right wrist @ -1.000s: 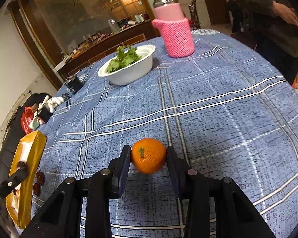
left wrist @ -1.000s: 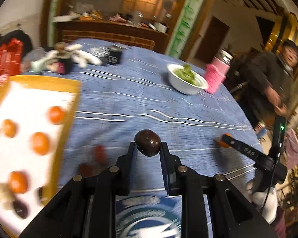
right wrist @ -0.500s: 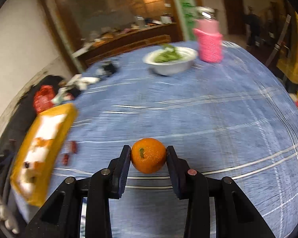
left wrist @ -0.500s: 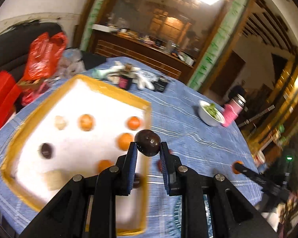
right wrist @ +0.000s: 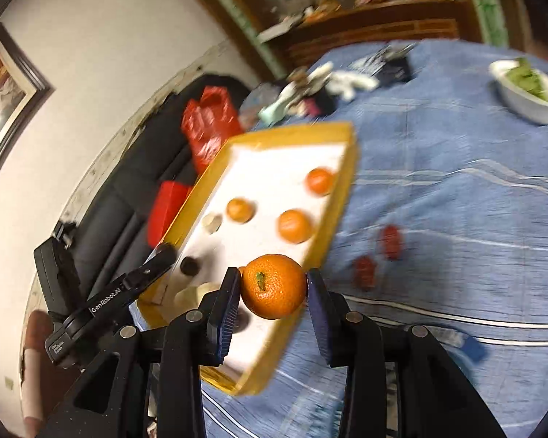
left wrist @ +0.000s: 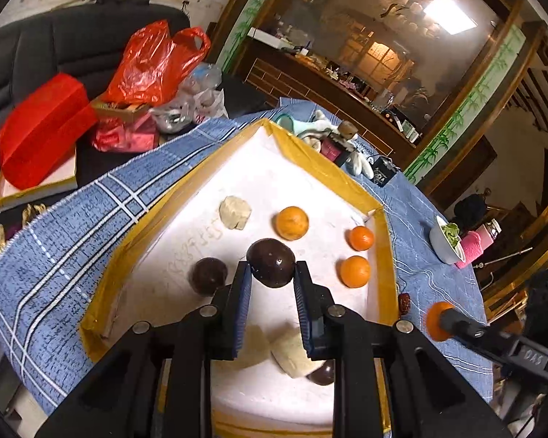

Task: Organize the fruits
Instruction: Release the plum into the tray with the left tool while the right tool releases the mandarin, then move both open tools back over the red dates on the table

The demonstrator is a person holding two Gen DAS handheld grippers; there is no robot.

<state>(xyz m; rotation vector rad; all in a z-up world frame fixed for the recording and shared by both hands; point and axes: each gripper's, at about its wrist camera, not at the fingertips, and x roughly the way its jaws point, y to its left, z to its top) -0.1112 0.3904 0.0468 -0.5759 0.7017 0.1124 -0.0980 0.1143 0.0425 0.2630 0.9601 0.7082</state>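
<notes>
The left gripper (left wrist: pixel 270 284) is clamped tight on a round dark-brown fruit (left wrist: pixel 270 262) above the middle of the yellow-rimmed white tray (left wrist: pixel 347 179); lower it beside its twin (left wrist: pixel 208 276). The right gripper (right wrist: pixel 272 301), jaws slightly apart, pinches a dimpled orange mandarin (right wrist: pixel 274 286) over the tray's near edge; set it by the other mandarins (right wrist: pixel 295 225).

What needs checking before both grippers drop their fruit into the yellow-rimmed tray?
1. Left gripper clamped on the dark brown round fruit: ok.
2. Right gripper holding the orange tangerine: ok.
3. Left gripper over the yellow-rimmed white tray: ok.
4. Right gripper over the tray: not ok, it is at the rim.
5. Bare tray floor ahead of the dark fruit: ok.
6. Two red dates on the blue plaid cloth, outside the tray: not ok.
</notes>
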